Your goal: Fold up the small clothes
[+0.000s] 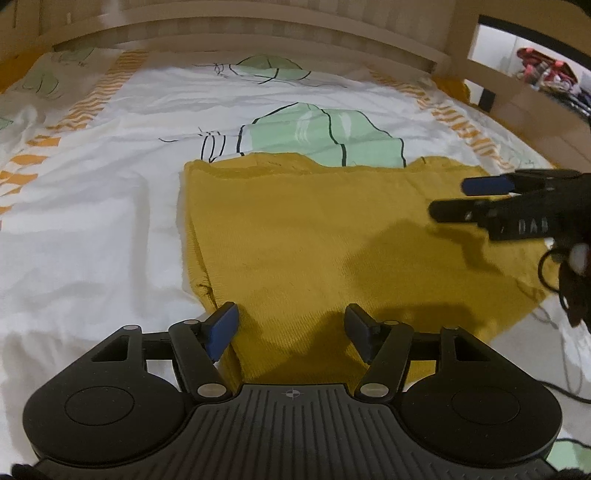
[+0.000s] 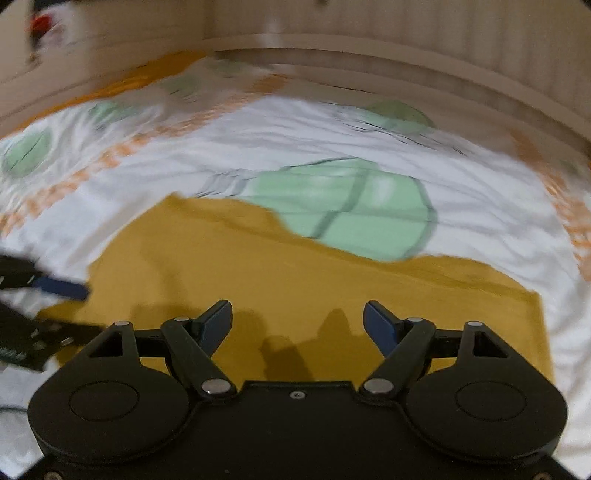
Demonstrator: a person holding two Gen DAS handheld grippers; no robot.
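A mustard-yellow knitted garment (image 1: pixel 314 236) lies spread flat on the white printed bed sheet (image 1: pixel 92 206); it also shows in the right wrist view (image 2: pixel 295 280). My left gripper (image 1: pixel 291 328) is open and empty, just above the garment's near left edge. My right gripper (image 2: pixel 297 325) is open and empty over the garment's near edge. In the left wrist view the right gripper (image 1: pixel 448 197) comes in from the right above the garment. In the right wrist view the left gripper (image 2: pixel 66 290) shows at the far left. The right wrist view is blurred.
The sheet has green and orange print (image 1: pixel 325 133). A wooden bed frame (image 1: pixel 258 33) runs along the far side, with a post (image 1: pixel 480 44) at the right. Clutter (image 1: pixel 543 70) sits beyond the frame. A cable (image 1: pixel 565 354) lies at the right.
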